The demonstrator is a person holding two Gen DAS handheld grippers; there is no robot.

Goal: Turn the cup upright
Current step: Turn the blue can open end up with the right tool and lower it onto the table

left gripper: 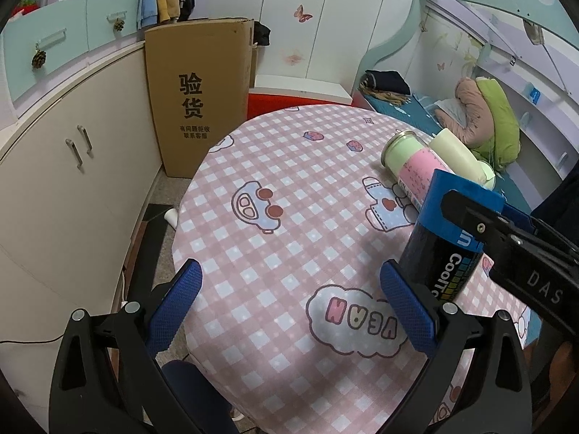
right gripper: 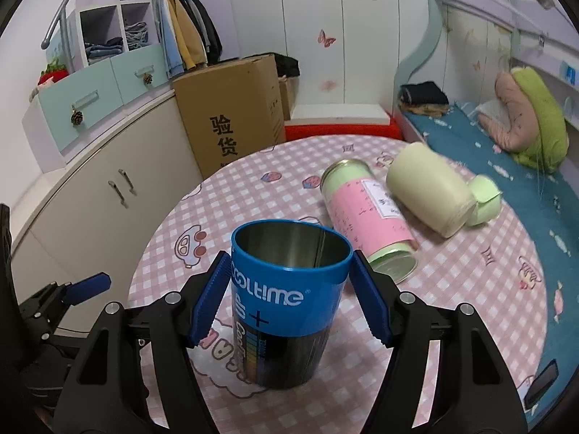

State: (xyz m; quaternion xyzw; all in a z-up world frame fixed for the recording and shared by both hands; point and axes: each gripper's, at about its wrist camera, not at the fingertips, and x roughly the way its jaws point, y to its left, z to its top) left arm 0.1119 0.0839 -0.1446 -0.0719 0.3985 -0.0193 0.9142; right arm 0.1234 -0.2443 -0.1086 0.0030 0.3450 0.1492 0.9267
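Note:
A blue and black metal cup (right gripper: pixel 286 307) stands upright on the round table, open mouth up. My right gripper (right gripper: pixel 291 300) has a blue pad on each side of the cup near its rim; a small gap shows at both pads, so the jaws look slightly open around it. In the left wrist view the cup (left gripper: pixel 447 242) is at the right, with the right gripper's black finger across it. My left gripper (left gripper: pixel 289 303) is open and empty over the table's near edge, just left of the cup.
A pink and green tin (right gripper: pixel 365 220) and a pale green flask (right gripper: pixel 438 191) lie on their sides behind the cup. The table has a pink checked cloth (left gripper: pixel 289 188). A cardboard box (left gripper: pixel 197 97) and cabinets stand to the left, a bed (right gripper: pixel 506 166) to the right.

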